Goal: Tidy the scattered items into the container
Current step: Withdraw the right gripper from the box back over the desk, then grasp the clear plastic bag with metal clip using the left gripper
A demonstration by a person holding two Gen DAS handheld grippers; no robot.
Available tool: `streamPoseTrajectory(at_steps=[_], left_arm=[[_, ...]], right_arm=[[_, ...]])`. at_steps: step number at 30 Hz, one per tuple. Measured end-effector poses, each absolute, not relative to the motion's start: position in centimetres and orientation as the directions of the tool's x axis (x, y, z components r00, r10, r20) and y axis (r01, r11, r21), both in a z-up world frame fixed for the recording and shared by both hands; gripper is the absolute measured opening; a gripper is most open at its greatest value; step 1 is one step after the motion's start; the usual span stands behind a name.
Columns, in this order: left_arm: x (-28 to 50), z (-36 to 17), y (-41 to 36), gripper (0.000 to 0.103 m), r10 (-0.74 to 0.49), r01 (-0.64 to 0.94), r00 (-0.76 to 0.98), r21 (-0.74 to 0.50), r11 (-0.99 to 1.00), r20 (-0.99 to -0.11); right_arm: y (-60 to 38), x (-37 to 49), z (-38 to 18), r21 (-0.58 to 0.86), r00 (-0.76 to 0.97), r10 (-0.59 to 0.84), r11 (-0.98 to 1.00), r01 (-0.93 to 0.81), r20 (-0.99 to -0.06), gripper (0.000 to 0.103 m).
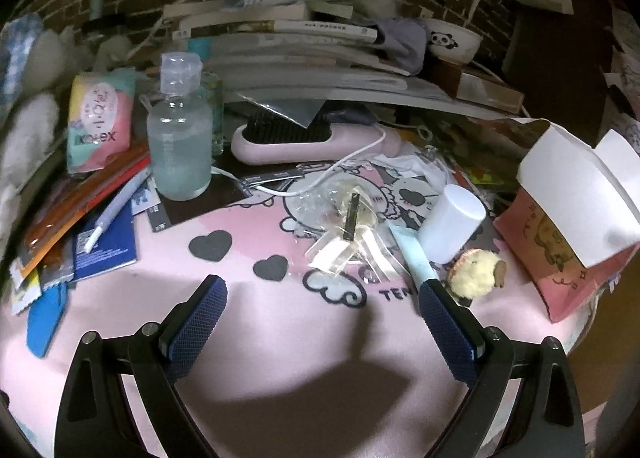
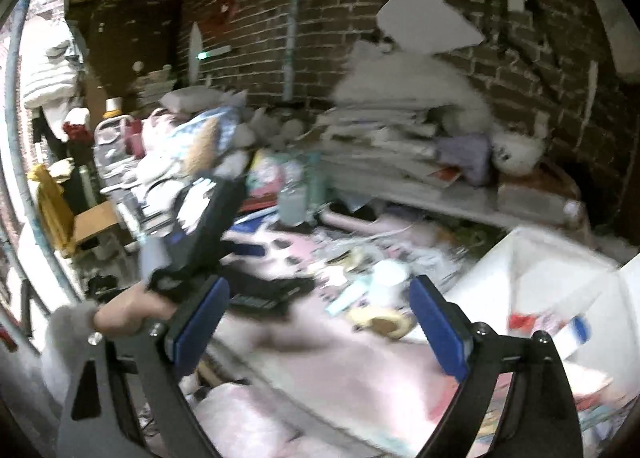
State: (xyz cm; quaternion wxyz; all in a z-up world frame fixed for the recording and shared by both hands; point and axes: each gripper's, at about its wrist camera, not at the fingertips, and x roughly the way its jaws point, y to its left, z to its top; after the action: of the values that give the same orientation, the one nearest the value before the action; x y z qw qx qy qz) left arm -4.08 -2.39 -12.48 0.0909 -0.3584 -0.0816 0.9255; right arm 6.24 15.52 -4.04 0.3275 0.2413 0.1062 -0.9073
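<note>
Here, left wrist view: left gripper [image 1: 322,290], jaws spread wide, nothing between them, poised over the pink mat [image 1: 280,338]. Scattered stock ahead:
- White cylinder [image 1: 452,224], tipped on its side just right of centre. Looks rigid, light and smooth; likely to roll, so best pinched across the barrel mid-length.
- Fluffy yellow toy [image 1: 478,270], touching the right fingertip's outer side. Soft and compressible, safe to squeeze anywhere.
- Clear wrapper [image 1: 348,226], crinkled, with a dark strip inside. Probably flimsy and slippery; take it at a bunched fold.
- Frosted bottle [image 1: 180,142], upright at left, partly filled. The heaviest piece by appearance; grip the body below the shoulder.
- Pink hairbrush [image 1: 304,140] with a white cable [image 1: 344,160] trailing over it; the cord could snag.
- Container: open pink-and-white box [image 1: 576,218], at the right edge of the mat.

Right wrist view, heavily blurred: right gripper [image 2: 320,306], jaws likewise apart and empty, raised above the same mat [image 2: 320,358]. The box [image 2: 532,282] sits at right, some coloured contents inside, not identifiable. The person's hand [image 2: 128,308] on the left gripper [image 2: 256,292] shows at left.
</note>
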Motion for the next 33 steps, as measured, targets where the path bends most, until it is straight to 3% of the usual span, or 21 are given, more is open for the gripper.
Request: streamPoseTrajectory(at_steps=[5,11,22,26,30,33], left_arm=[[-5.9,-12.5,-1.8,0.096,0.274,-0.137,-0.704,-0.253,-0.958,-0.656],[-8.2,-12.1,-1.5,0.096,0.235,-0.077,-0.686,-0.252,-0.965,-0.688],[-10.2,-12.7,1.0,0.087,0.157,-0.097,-0.641,-0.123,-0.988,-0.751],[-10.1,-12.8,1.8,0.066,0.073,-0.082,-0.657,-0.025,-0.996,-0.751],[-10.2,-12.7,1.8,0.057,0.061,-0.076,-0.663,-0.013,-0.997,-0.746],[-10.0,-12.6,1.9,0.039,0.059,-0.076,-0.669,-0.011,-0.997,-0.741]], right_arm=[[15.5,6.1,-7.1,0.049,-0.599,-0.566,-0.749,0.661,-0.566,0.091],[15.9,5.6,-9.2,0.015,-0.615,-0.511,-0.776,0.631,-0.601,0.091],[17.1,3.9,-10.0,0.089,-0.593,-0.522,-0.792,0.604,-0.614,0.091],[17.5,3.4,-10.2,0.106,-0.59,-0.519,-0.799,0.592,-0.619,0.091],[17.9,3.1,-10.4,0.126,-0.584,-0.519,-0.805,0.58,-0.624,0.091],[18.0,2.9,-10.6,0.133,-0.581,-0.519,-0.806,0.576,-0.627,0.091]])
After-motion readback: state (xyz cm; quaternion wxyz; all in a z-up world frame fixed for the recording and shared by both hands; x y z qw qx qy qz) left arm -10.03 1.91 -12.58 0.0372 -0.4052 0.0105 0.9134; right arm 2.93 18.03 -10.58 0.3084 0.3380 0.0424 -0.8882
